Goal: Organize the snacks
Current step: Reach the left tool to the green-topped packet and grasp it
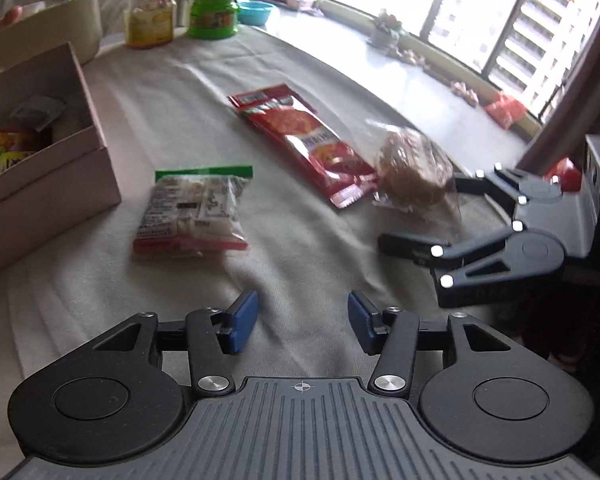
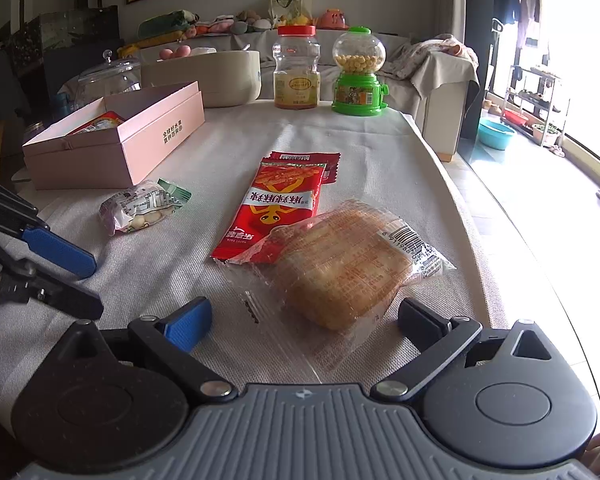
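— Where's the bread (image 2: 340,268)?
— Clear wrapper, between your right gripper's (image 2: 304,320) wide-apart fingers, overlapping the red packet (image 2: 276,208).
— And your left gripper (image 1: 302,320)?
— Apart too, empty — green-topped bag (image 1: 192,210) ahead, pink box (image 2: 140,132) beyond.

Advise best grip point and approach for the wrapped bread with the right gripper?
Grip the bread packet across its thick body, coming in low from the near end. It lies flat on the cloth, already between the open right gripper fingers. The near clear wrapper flap is thin and would likely slip; one far corner overlaps the red snack packet.
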`<action>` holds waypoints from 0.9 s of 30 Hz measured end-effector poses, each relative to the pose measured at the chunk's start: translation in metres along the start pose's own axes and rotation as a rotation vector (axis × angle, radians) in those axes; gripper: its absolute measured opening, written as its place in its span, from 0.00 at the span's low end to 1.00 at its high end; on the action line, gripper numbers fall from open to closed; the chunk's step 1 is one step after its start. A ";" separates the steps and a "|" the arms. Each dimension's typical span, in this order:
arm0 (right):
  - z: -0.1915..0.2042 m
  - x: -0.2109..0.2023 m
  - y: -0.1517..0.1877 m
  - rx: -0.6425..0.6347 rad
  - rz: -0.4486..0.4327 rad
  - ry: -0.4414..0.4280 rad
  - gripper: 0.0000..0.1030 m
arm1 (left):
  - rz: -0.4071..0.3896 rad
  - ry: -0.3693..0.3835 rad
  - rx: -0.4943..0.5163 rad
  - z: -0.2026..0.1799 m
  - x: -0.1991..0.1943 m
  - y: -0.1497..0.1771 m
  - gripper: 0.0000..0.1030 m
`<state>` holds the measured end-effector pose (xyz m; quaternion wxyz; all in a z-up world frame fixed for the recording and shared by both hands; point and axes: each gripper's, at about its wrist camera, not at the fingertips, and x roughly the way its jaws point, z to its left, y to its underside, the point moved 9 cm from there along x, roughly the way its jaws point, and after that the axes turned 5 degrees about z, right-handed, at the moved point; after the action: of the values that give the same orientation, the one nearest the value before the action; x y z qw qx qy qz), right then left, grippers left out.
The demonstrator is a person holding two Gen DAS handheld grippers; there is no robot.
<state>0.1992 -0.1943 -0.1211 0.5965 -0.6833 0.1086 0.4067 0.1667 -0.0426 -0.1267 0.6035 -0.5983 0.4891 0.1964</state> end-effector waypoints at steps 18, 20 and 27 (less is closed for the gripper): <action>0.000 -0.001 0.001 0.003 -0.007 0.004 0.97 | -0.153 -0.166 -0.022 0.036 0.011 -0.046 0.58; 0.000 -0.001 0.001 0.003 -0.007 0.004 0.97 | -0.171 -0.169 -0.034 0.039 0.008 -0.048 0.57; -0.001 -0.001 0.001 0.002 -0.007 0.004 0.97 | -0.141 -0.222 0.010 0.046 0.025 -0.055 0.59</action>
<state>0.1982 -0.1953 -0.1210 0.5985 -0.6838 0.1080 0.4033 0.2395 -0.0201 -0.1269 0.6693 -0.6028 0.3770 0.2157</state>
